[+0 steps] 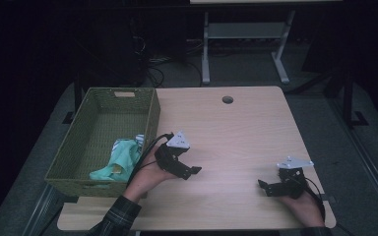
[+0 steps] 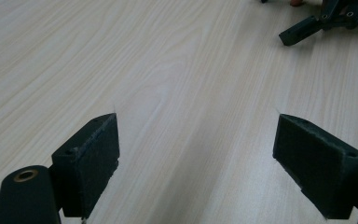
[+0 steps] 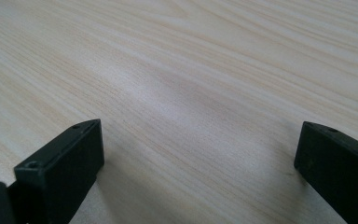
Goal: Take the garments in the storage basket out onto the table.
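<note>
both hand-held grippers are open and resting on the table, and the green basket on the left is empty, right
Not quite: the green basket is not empty. The high view shows crumpled mint-green cloth lying in its near right corner. The rest holds: the left hand-held gripper and the right hand-held gripper are both open, low over the bare table, with nothing between their jaws.

This is looking like a lab or office workroom: a pale wood-laminate bench [image 1: 236, 132] with a round cable hole [image 1: 227, 100] is standing on grey carpet [image 1: 320, 118], a second white metal-legged desk frame [image 1: 246, 44] is sitting behind it, and black cables [image 1: 152, 69] are trailing across the dim floor.
</note>
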Available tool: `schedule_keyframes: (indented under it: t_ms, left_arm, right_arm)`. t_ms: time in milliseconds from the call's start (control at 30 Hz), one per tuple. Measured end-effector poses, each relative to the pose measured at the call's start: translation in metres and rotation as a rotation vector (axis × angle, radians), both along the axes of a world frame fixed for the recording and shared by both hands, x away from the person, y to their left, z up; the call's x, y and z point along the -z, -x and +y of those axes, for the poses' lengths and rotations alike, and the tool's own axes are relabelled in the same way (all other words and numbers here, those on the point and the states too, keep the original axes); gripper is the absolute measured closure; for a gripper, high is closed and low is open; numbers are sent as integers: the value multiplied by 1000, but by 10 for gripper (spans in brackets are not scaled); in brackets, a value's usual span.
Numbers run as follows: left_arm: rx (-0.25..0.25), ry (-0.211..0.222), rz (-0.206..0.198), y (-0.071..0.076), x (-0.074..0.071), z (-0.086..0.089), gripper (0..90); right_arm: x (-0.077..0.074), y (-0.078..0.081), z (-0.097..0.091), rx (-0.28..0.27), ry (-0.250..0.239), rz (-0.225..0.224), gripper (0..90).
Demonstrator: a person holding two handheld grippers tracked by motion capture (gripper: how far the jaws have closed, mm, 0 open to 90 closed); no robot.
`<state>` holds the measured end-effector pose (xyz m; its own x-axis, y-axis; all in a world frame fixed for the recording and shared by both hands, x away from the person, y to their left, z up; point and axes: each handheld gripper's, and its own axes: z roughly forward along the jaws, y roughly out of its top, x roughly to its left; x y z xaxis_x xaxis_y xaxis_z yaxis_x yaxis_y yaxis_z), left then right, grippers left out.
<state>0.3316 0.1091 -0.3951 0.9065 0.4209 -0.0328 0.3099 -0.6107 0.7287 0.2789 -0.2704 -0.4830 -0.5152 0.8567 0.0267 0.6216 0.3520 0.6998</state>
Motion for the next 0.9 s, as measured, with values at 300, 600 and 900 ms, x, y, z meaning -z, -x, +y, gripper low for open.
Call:
schedule_keyframes:
  t_ms: [300, 600, 900]
  left_arm:
    - [1, 20, -18, -5, -13, 3, 137]
    - [-2, 41, -14, -9, -20, 7, 137]
    - [-7, 48, -3, -12, -28, 14, 140]
  right_arm:
    - [0, 0, 0, 1, -1, -1, 10]
    - [0, 0, 0, 0, 0, 0, 10]
    - [0, 0, 0, 0, 0, -1, 10]
